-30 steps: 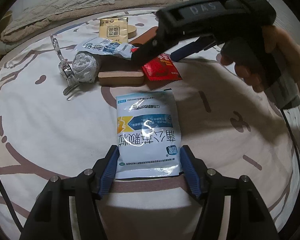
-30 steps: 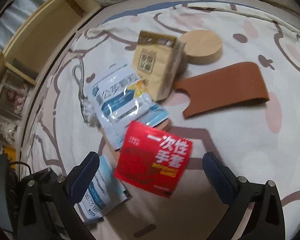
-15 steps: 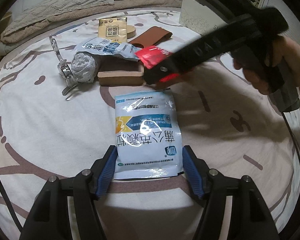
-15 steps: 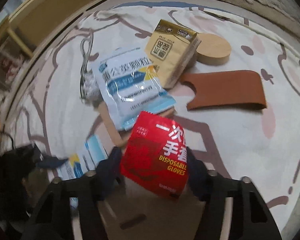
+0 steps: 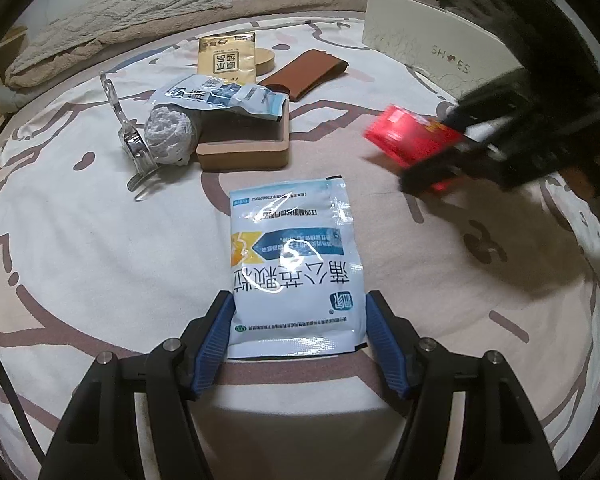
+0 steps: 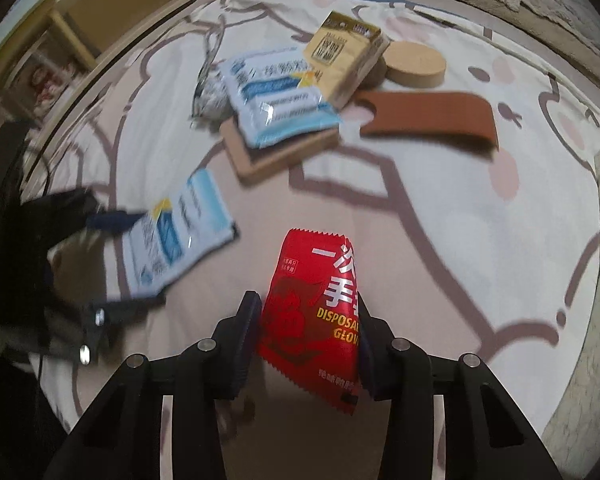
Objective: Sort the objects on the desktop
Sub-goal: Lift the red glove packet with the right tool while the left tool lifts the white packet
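Your right gripper [image 6: 306, 334] just closed on the red glove packet [image 6: 314, 312], long axis pointing fwd, lifted off the sheet. Left gripper [image 5: 296, 328] pinches the white sachet [image 5: 294, 268] lying flat. Shoe box [image 5: 424, 42] sits far right, nearer your right hand.

The bed cover [image 5: 80, 240] is viewed steeply from above and close up by both fisheye cameras, each set behind its own blue-padded fingers. The pillows [image 5: 140, 12] are faced by the left view; a wooden shelf [image 6: 72, 28] is caught at the right view's left edge. The cork tray [image 5: 244, 152], white sachet [image 5: 296, 272] and red packet [image 6: 316, 320] are shared by both.
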A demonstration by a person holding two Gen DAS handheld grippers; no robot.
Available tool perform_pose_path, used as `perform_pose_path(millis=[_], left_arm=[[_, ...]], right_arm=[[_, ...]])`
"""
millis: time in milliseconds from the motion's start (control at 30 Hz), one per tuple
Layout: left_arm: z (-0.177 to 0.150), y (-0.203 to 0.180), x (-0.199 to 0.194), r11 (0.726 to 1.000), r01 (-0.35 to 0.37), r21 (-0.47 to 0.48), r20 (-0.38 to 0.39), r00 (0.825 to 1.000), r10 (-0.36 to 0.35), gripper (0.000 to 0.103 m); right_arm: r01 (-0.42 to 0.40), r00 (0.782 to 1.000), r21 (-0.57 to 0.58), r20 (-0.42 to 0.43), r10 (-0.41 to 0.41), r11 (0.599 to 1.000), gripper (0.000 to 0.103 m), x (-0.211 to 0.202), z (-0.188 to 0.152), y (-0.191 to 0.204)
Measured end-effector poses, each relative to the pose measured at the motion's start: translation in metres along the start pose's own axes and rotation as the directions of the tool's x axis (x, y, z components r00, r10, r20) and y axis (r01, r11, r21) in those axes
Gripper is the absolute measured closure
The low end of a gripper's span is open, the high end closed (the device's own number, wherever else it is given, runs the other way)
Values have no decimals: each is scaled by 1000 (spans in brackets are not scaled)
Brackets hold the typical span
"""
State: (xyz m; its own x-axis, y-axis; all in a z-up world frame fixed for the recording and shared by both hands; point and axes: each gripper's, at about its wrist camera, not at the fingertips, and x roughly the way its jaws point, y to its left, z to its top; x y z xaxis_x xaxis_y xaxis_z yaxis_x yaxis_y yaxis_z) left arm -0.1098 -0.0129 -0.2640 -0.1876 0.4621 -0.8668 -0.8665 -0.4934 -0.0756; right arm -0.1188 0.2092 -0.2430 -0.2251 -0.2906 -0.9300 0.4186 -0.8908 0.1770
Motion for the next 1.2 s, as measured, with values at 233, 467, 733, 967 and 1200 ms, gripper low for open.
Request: perform_pose_path(millis=[233,467,733,967,1200], left_arm=[[-4,-4,-4,998,-4,70,-37,999,7,22],[-4,4,-6,998,-58,36,-58,996,60,11],[-6,35,-15,985,-152,-83,-59,987,148,11],[-9,85,-23,911,-251,-326,-71,968,241,13],[2,82,-37,922,-158,-353,8,985,172,13]], right_arm=[[-9,999,-44,-31,8,999,58,-10,-31,5],[-12,999,-48,-41,10,999,58,-17,-53,5],[-61,998,-66,-32,59,996,31,-18,-70,8],[-51,999,-133,-14,50,990,17,-14,-76,18],[-70,998,-156,-4,70,985,15,-14,-77,18]])
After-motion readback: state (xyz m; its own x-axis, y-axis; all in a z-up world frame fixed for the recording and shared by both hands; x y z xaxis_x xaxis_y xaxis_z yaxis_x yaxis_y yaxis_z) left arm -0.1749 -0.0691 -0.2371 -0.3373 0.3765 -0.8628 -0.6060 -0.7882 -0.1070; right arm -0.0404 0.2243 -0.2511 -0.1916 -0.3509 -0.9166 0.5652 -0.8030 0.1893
